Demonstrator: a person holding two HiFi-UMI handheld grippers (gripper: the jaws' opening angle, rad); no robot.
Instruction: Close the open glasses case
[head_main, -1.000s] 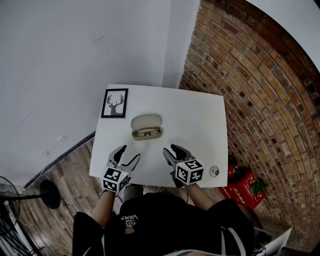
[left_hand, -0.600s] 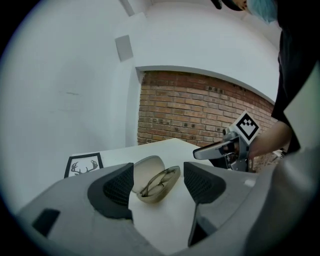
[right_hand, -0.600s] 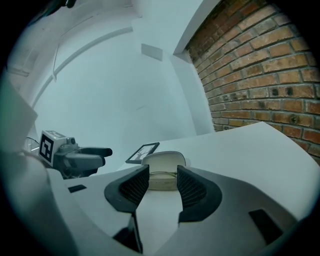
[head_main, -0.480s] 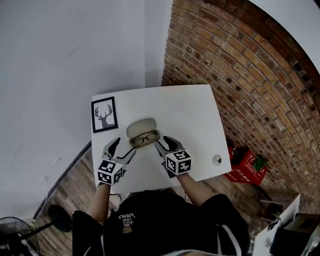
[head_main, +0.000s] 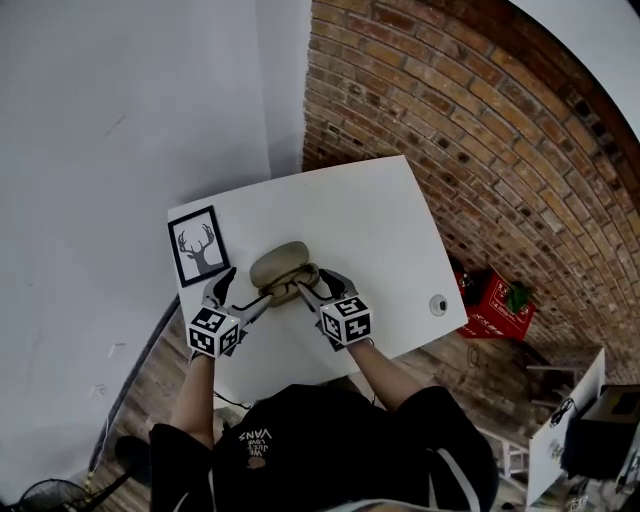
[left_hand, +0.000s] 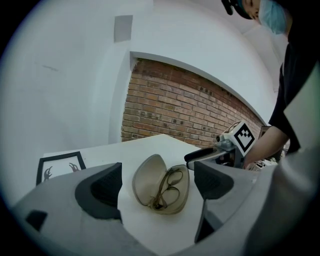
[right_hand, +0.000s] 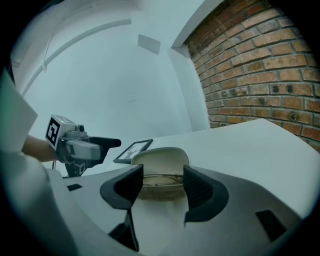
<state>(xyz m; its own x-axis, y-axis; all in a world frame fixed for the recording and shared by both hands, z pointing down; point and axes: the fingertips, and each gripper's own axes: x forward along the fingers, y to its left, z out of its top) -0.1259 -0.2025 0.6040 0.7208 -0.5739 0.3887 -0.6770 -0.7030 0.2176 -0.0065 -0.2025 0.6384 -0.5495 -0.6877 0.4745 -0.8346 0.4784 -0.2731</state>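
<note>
— So, from the left: the left tongs (head_main: 244, 293) have just been opening and stand about as wide as they go, gripping nothing. The glasses case (head_main: 279, 270) sits just beyond their tips, untouched as far as I can see

— And the case itself?

— It lies open on the bench (head_main: 370, 230), near the deer picture (head_main: 197, 246) and to its right. The lid (left_hand: 148, 179) is raised and the glasses (left_hand: 170, 186) rest in the base. I judge it a light, stiff shell with a smooth skin, so it may skate on the white top if pushed from one side only

— Where would you take hold?

— Steady the base rim with one pair and press the lid's free edge over with the other. The hinge probably snaps shut, so the glasses must sit fully inside first, as the lenses are the fragile part

— And the right tongs (head_main: 318, 284)?

— Their jaws have just been opening too, to a moderate gap. They hold nothing, and the case shows straight ahead through that gap, not pinched
</note>
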